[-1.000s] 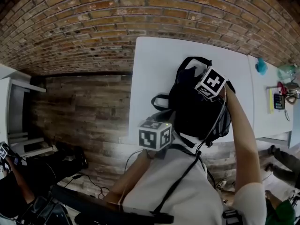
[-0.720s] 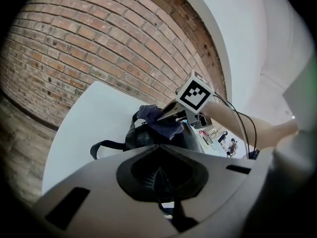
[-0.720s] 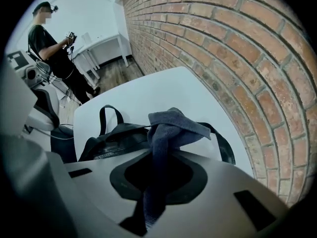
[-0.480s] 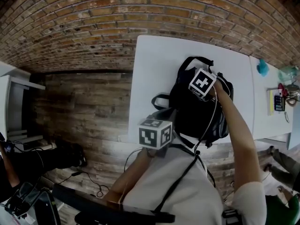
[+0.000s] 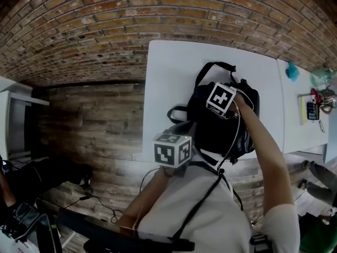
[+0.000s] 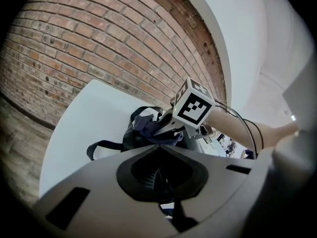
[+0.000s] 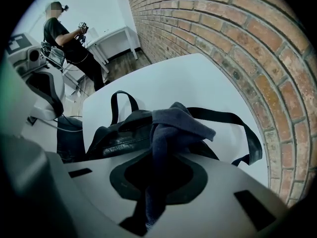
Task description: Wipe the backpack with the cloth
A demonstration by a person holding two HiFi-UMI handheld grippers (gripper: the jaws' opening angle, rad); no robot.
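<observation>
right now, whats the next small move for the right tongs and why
Probably drag the cloth across the backpack in a short stroke. The right tongs are shut on the cloth, which already rests on the backpack, and the left tongs seem to grip its near edge.

Black backpack point(image 5: 209, 126); dark blue cloth point(image 7: 169, 121); white table point(image 5: 168, 78); red-brown brick wall point(image 5: 105, 15); brown plank floor point(image 5: 89, 120).

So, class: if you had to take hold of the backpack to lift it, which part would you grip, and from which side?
Probably the strap loop at the backpack's wall-side end. It arcs out clear of the bag over bare table and nothing covers it, so come from the brick wall side with the tool's jaws across the band.
</observation>
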